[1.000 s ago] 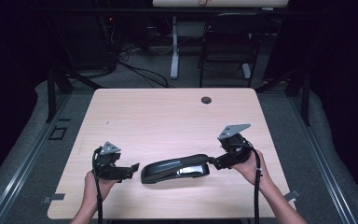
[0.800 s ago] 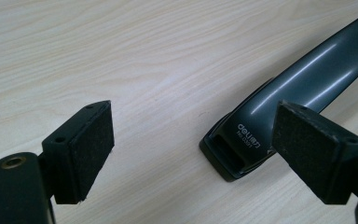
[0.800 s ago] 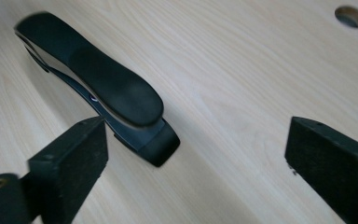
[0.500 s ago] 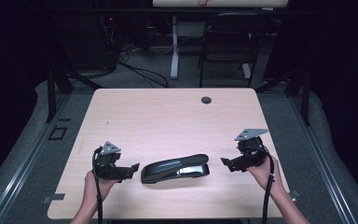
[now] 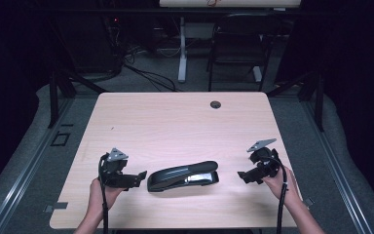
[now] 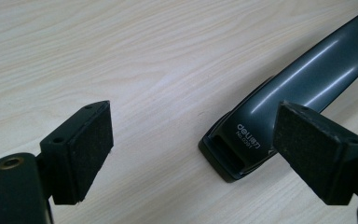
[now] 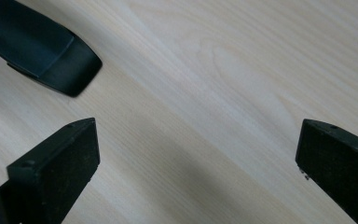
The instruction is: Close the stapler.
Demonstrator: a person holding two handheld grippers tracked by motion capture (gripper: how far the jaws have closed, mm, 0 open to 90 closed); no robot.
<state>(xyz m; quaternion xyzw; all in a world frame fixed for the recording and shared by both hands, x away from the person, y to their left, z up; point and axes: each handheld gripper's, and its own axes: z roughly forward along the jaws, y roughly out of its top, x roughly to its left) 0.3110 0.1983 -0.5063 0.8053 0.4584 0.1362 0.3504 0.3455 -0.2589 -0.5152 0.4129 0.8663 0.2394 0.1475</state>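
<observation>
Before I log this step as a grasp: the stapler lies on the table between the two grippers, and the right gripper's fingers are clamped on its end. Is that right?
Not quite. The stapler does lie on the table between the grippers, but the right gripper is not clamped on it: its fingers have just opened wide, with bare wood between them, and sit apart from the stapler's end, as the right gripper view shows.

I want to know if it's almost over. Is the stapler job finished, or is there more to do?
Done, it seems: the black stapler lies flat on the table, and nothing grips it. In hand: the right gripper has just been opening its jaws, with nothing between them, and sits apart from the stapler. The left gripper waits open at the stapler's other end. Whether more is left, I can't tell.
</observation>
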